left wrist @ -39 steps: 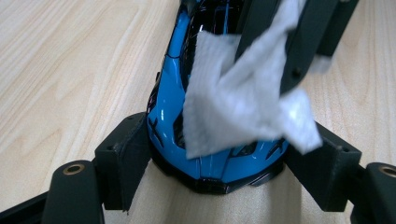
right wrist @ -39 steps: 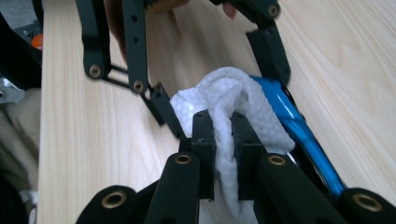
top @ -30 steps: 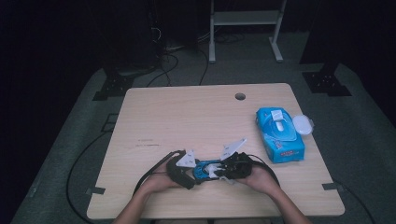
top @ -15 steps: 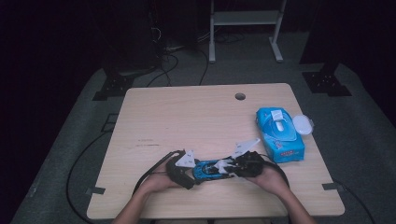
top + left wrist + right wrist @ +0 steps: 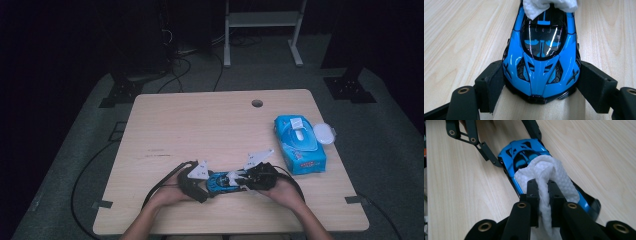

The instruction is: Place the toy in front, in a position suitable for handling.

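Note:
A shiny blue toy car (image 5: 221, 183) lies near the table's front edge, between my two grippers. My left gripper (image 5: 540, 86) is shut on the car (image 5: 541, 62), its black pads (image 5: 490, 82) pressed against both sides of the nose. My right gripper (image 5: 543, 192) is shut on a white wet wipe (image 5: 546, 171), which is draped over the car's roof and rear (image 5: 524, 152). In the high view the left gripper (image 5: 207, 184) meets the car from the left and the right gripper (image 5: 245, 180) from the right. An edge of the wipe (image 5: 549, 6) covers the car's tail.
A blue pack of wet wipes (image 5: 299, 142) lies at the right side of the wooden table (image 5: 200, 125), its white lid (image 5: 324, 134) flipped open. A cable hole (image 5: 257, 103) sits near the far edge. Cables trail off the table's front left.
My right gripper with the wipe slid a little to the right along the car, then slightly back left. The left gripper and the car stayed put.

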A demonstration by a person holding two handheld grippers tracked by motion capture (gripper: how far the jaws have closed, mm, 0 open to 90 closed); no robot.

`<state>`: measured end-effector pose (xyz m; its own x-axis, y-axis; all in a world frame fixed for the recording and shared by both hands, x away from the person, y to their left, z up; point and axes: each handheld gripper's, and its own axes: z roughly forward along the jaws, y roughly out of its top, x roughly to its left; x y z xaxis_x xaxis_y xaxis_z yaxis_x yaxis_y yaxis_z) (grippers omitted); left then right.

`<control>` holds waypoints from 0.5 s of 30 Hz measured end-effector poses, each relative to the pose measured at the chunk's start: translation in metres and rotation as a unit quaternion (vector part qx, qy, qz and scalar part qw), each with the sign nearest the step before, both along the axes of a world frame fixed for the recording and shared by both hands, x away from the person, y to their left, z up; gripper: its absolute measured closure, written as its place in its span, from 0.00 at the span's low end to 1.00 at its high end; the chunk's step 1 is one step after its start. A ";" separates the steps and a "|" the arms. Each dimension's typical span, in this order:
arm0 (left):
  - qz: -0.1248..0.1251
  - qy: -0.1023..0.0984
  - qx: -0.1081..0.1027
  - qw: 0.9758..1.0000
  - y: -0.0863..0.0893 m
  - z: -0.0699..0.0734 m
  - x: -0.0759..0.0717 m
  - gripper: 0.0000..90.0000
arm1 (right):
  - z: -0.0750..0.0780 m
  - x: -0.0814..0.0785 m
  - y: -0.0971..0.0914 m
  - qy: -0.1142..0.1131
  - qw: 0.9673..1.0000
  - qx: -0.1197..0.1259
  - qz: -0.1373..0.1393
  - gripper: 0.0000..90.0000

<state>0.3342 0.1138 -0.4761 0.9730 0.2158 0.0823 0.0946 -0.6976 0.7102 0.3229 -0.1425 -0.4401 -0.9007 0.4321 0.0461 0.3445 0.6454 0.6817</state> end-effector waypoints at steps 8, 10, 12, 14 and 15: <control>0.006 0.007 -0.001 1.000 0.000 0.000 0.000 0.28 | -0.001 0.002 -0.009 0.010 1.000 -0.002 -0.016 0.91; 0.003 0.005 0.001 1.000 -0.001 0.000 0.001 0.28 | 0.002 0.002 0.000 0.006 1.000 0.002 -0.010 0.91; 0.007 0.008 -0.003 1.000 -0.002 0.000 0.000 0.28 | 0.004 0.002 0.014 0.000 1.000 0.003 0.005 0.91; 0.007 0.007 -0.003 1.000 -0.002 0.000 0.000 0.28 | 0.005 0.004 0.030 -0.002 1.000 0.001 0.022 0.91; 0.007 0.007 -0.003 1.000 -0.002 0.000 0.000 0.28 | 0.004 0.006 0.041 0.000 0.999 -0.001 0.032 0.91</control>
